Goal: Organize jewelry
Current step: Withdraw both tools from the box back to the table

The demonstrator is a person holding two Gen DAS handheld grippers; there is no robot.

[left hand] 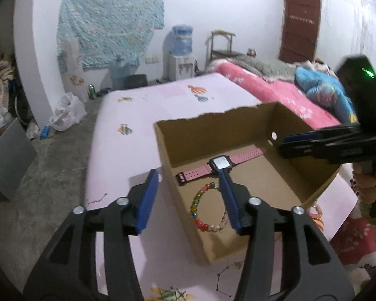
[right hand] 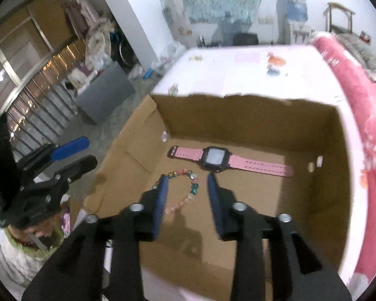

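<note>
An open cardboard box (right hand: pixel 250 115) sits on a worktop (left hand: pixel 127 110) covered in pale pink cloth with small printed fish and star patterns. On the box floor lie two pieces of jewelry: a pink-strapped watch (right hand: pixel 214 158) with a dark square case, stretched out flat toward the far wall, and a bracelet of multicoloured beads (right hand: pixel 191 184) lying nearer the camera, close to the watch but not touching it.

The right hand-held gripper (right hand: pixel 186 183) points down into the box with its blue-padded fingers spread apart. The bracelet shows partly in the gap between them, yet neither pad presses on it, so this gripper is released and grasps nothing.

The left hand-held gripper (left hand: pixel 188 178) is also released, its two blue pads standing wide apart. In the left wrist view one finger hangs outside the box over the pink cloth while the other reaches over the box's near wall, overlapping the bracelet and the watch case in the picture (whether it touches either cannot be told). Nothing is clamped between its pads.

Each gripper appears at the edge of the other's view, held at the handle by the person's hand (left hand: pixel 368 178). A second beaded bracelet (left hand: pixel 315 213) lies outside the box by its near corner. Beyond the worktop is a bed with a pink blanket (left hand: pixel 263 85).
</note>
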